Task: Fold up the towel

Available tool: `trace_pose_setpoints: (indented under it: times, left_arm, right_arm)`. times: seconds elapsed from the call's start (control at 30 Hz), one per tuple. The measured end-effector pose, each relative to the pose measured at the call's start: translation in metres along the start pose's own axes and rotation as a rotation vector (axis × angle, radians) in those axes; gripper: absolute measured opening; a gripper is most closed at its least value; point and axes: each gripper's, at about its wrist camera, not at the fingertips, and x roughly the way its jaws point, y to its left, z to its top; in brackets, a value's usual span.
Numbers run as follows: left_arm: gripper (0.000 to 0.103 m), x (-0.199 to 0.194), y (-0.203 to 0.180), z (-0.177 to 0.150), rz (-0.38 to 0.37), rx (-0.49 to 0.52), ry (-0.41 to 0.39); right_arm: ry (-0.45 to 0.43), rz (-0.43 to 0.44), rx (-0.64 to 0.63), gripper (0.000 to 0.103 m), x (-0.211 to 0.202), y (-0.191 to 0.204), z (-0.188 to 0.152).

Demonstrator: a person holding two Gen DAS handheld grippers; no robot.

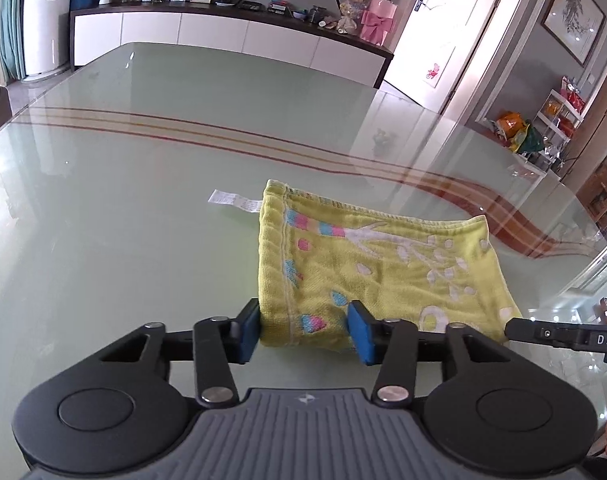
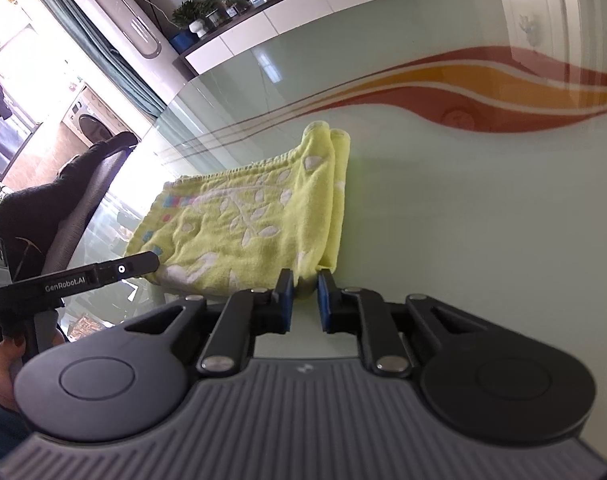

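Observation:
A yellow towel [image 1: 367, 264] with a white tree and coloured patches lies folded on the glass table; a white label [image 1: 235, 201] sticks out at its far left. My left gripper [image 1: 303, 328] is open, its blue pads astride the towel's near left corner. The right gripper's finger shows at the towel's right corner in the left wrist view [image 1: 543, 332]. In the right wrist view the towel [image 2: 247, 224] lies ahead, its folded edge on the right. My right gripper [image 2: 305, 300] has its pads narrowly apart around the towel's near right corner. The left gripper's finger [image 2: 115, 270] touches the near left corner.
The pale green glass table [image 1: 143, 200] has red and orange wavy stripes [image 2: 503, 80] beyond the towel. A grey chair with dark clothing [image 2: 63, 208] stands at the table's left side. A white cabinet [image 1: 223, 36] lines the far wall.

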Motion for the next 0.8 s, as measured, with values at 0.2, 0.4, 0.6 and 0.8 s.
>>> trace_pose_setpoints:
  times: [0.2, 0.4, 0.6, 0.8]
  left_arm:
    - [0.032, 0.000, -0.002, 0.003, 0.009, 0.009, 0.012]
    - [0.031, -0.005, -0.010, 0.007, 0.026, 0.065, 0.000]
    - [0.031, -0.014, -0.020, 0.011, 0.030, 0.137, -0.037]
    - [0.031, -0.021, -0.036, 0.017, 0.024, 0.239, -0.073]
  right_arm:
    - [0.005, -0.024, -0.033, 0.011, 0.000, 0.005, 0.000]
    - [0.006, -0.027, -0.035, 0.011, -0.001, 0.005, 0.001]
    - [0.009, -0.033, -0.053, 0.011, 0.000, 0.008, 0.000]
    - [0.011, -0.030, -0.062, 0.011, -0.001, 0.008, 0.000]
